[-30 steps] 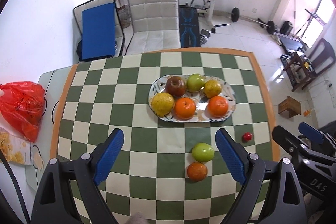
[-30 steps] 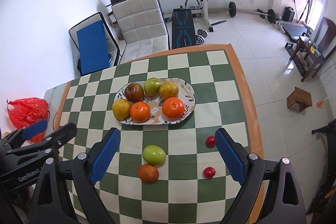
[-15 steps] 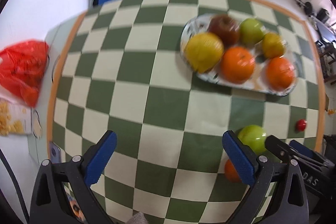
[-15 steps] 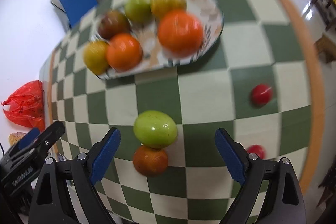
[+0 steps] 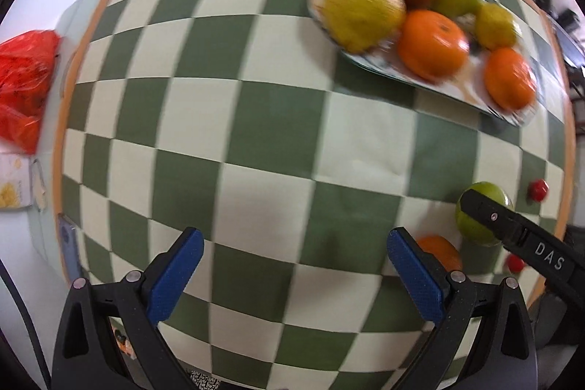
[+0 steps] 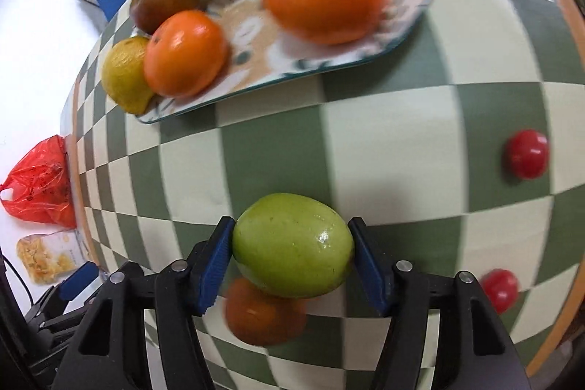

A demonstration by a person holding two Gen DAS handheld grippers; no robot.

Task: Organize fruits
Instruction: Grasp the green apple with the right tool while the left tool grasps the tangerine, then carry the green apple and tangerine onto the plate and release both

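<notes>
Both grippers had dropped toward the table [image 5: 256, 119] since a second earlier, when they hung high with the whole checkered top in view. Right gripper [image 6: 292, 260] now sat low over the near right part of the table, its blue pads against both flanks of the green apple [image 6: 292, 243]; pads appeared to touch the skin, so I logged it as clamped, or at the point of clamping. Whether the apple was lifted off the cloth yet: cannot tell.

Grip was taken across the apple's widest part, probably to keep a round, smooth fruit from squirting out. Loose orange [image 6: 263, 313] lay just behind and below the apple, touching or nearly so; fingers straddled the apple alone, likely to avoid dragging the orange along.

Left gripper [image 5: 289, 276] hung with jaws wide apart and nothing between them, over bare squares near the table's front edge, presumably kept clear of the right one's work. Loose orange [image 5: 442, 251] showed just beyond its right finger.

Plate [image 6: 329, 61] stood toward the far side of the table, carrying two oranges, two yellow fruits, a dark red apple and a green one. Open space remained at its middle, the probable destination.

Two small red fruits [image 6: 526, 154] lay by the right edge, well apart from the plate, not yet collected.
</notes>
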